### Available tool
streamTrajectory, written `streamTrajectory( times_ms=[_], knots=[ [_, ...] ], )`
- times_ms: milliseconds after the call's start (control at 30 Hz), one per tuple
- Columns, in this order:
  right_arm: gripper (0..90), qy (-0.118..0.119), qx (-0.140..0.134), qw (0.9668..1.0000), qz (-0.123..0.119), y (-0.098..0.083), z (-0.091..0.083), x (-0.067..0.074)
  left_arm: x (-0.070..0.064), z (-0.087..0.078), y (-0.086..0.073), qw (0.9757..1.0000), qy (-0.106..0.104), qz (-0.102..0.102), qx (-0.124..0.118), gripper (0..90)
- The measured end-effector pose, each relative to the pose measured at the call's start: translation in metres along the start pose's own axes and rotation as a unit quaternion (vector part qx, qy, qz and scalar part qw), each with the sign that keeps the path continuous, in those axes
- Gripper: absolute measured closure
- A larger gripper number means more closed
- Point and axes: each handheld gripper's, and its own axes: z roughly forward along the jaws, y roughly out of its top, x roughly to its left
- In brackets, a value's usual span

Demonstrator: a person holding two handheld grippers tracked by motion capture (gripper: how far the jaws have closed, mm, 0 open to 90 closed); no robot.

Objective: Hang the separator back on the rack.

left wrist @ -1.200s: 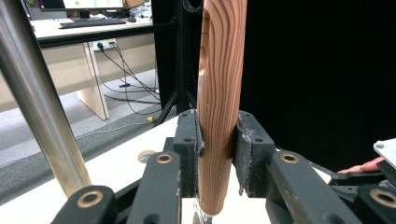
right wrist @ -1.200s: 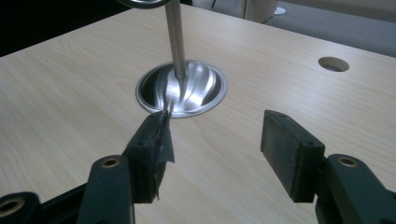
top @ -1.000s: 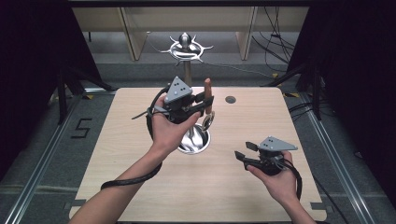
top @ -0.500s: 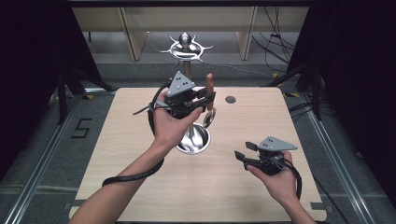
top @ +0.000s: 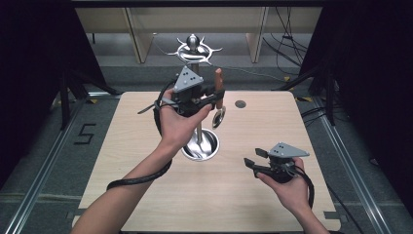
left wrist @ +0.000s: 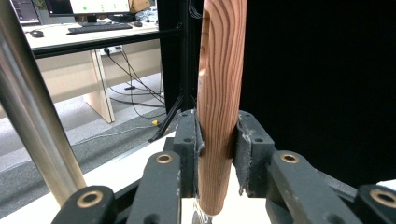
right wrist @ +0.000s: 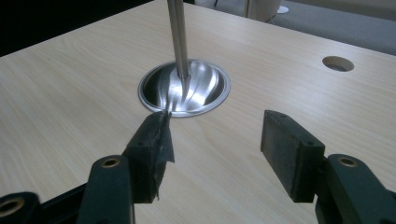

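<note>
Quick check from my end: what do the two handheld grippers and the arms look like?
Both the left gripper and the right gripper are black, two-jawed, with brass-coloured pivot pins and a grey three-cornered plate on top. A black cable trails from each. The forearms are bare, with no sleeves in view.

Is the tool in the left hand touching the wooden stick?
Touching. In the left gripper view, the left tool has both black jaws pressed flat against the wooden handle, one on each side, with no gap showing.
</note>
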Motion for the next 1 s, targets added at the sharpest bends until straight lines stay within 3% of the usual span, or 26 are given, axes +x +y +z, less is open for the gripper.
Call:
streamTrajectory(
  times_ms=[200,233,367,567,733,933,1000],
  knots=[
    [43.1,0.002,0.01,0.9999,-0.004,0.0,-0.001,-0.001,0.002,0.0,0.006,1.0,0.004,-0.007,0.0,71.7],
    [43.1,0.001,0.011,0.9999,0.004,0.0,-0.001,0.0,0.003,0.0,0.007,1.0,0.005,-0.005,-0.001,71.7],
    [43.1,-0.001,-0.002,1.0,-0.003,-0.001,0.001,-0.001,0.005,0.001,0.008,0.9999,0.006,-0.008,-0.001,71.7],
    [43.2,0.001,0.012,0.9998,0.015,-0.001,-0.001,0.0,0.007,0.0,0.01,0.9999,0.006,-0.011,-0.002,71.7],
    [43.2,-0.001,0.004,1.0,0.005,-0.002,0.001,-0.001,0.009,0.0,0.011,0.9998,0.005,-0.018,-0.004,71.7],
    [43.1,0.005,0.014,0.9999,0.004,-0.002,0.001,0.0,0.012,0.0,0.012,0.9998,0.003,-0.017,-0.007,71.7],
    [43.1,0.005,0.013,0.9999,0.004,-0.002,0.001,0.0,0.013,0.0,0.012,0.9996,0.004,-0.026,-0.009,71.6]
  ],
)
